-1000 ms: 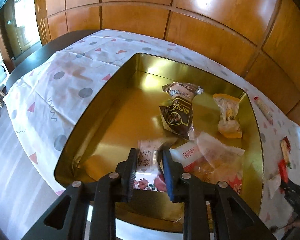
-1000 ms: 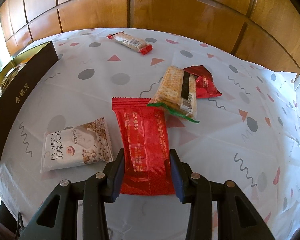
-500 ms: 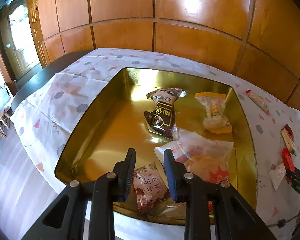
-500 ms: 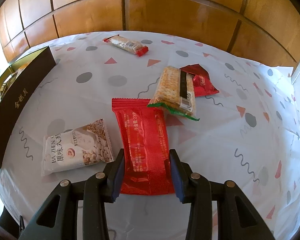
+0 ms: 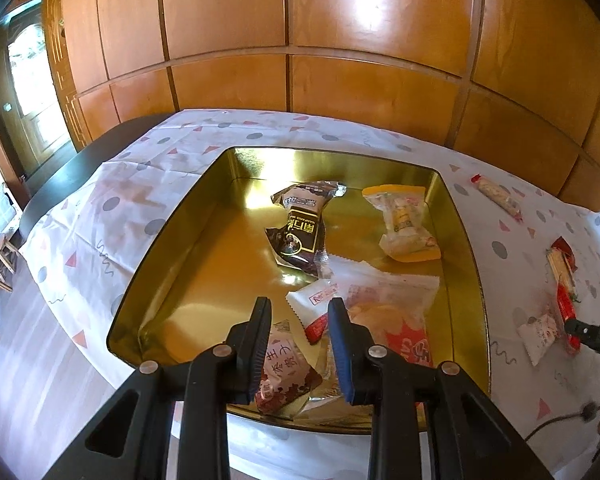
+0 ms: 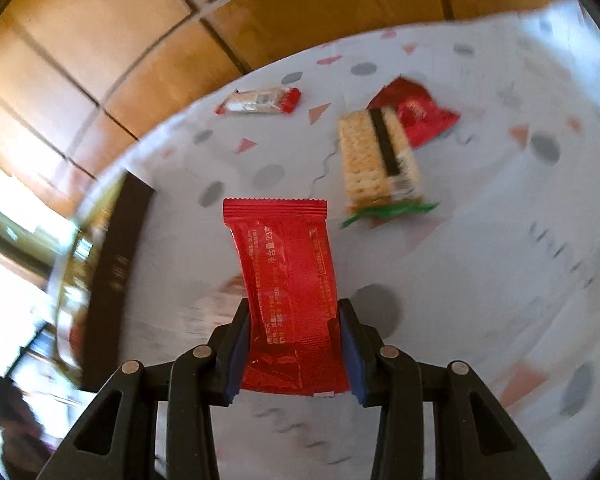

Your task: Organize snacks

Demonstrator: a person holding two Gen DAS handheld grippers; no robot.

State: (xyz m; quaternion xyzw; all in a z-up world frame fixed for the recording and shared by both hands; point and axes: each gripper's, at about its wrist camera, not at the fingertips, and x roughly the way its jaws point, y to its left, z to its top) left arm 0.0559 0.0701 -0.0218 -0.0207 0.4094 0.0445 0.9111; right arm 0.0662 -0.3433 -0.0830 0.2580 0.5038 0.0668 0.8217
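My left gripper (image 5: pixel 300 304) hovers open over the front of a gold tin (image 5: pixel 152 256). A pink floral snack packet (image 5: pixel 286 364) lies in the tin beneath it, with a gap to the right finger. Further in lie a dark brown packet (image 5: pixel 302 228), a yellow-topped packet (image 5: pixel 404 224) and a white and red bag (image 5: pixel 380 304). My right gripper (image 6: pixel 293 308) is shut on a long red packet (image 6: pixel 288 272), which hangs clear of the patterned tablecloth (image 6: pixel 480 260).
On the cloth beyond the red packet lie a cracker pack (image 6: pixel 376 160), a small red packet (image 6: pixel 416 114) and a red-ended bar (image 6: pixel 260 100). The tin's dark outer wall (image 6: pixel 120 240) stands at the left of the right wrist view. Wood panelling backs the table.
My left gripper drew back and up, leaving the pink packet lying at the tin's front. My right gripper raised the red packet off the cloth and rolled, so its view now tilts.
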